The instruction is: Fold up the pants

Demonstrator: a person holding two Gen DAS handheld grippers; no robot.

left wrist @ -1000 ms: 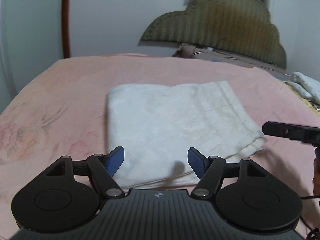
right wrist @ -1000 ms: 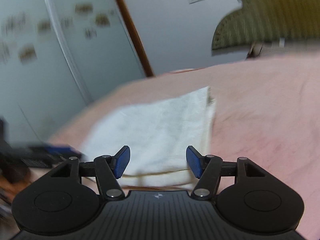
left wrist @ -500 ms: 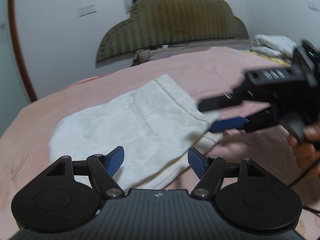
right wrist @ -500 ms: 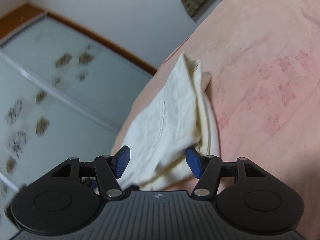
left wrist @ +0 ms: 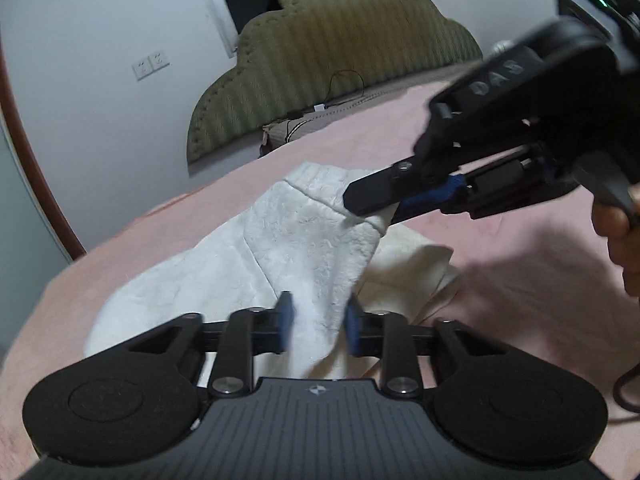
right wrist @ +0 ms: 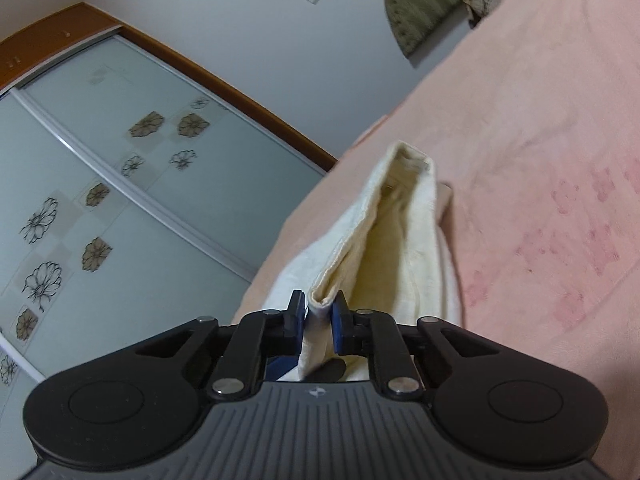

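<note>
The folded white pants (left wrist: 304,248) lie on the pink bed (left wrist: 500,300). My left gripper (left wrist: 318,330) is closed on the near edge of the pants, its blue pads pinching the cloth. My right gripper (right wrist: 318,322) is shut on the pants' (right wrist: 400,236) upper layer and lifts it, so the cream inside shows. In the left wrist view the right gripper (left wrist: 372,204) comes in from the right and pinches the pants' far corner, held by a hand (left wrist: 620,232).
An olive padded headboard (left wrist: 332,60) stands at the bed's far end against a white wall. A sliding wardrobe with flower-patterned glass doors (right wrist: 100,200) stands beside the bed. A black cable (left wrist: 626,392) hangs at the right.
Both grippers have closed on the pants; they were open before. The right gripper has lifted the upper layer off the bed. The left gripper has moved in onto the near edge.
</note>
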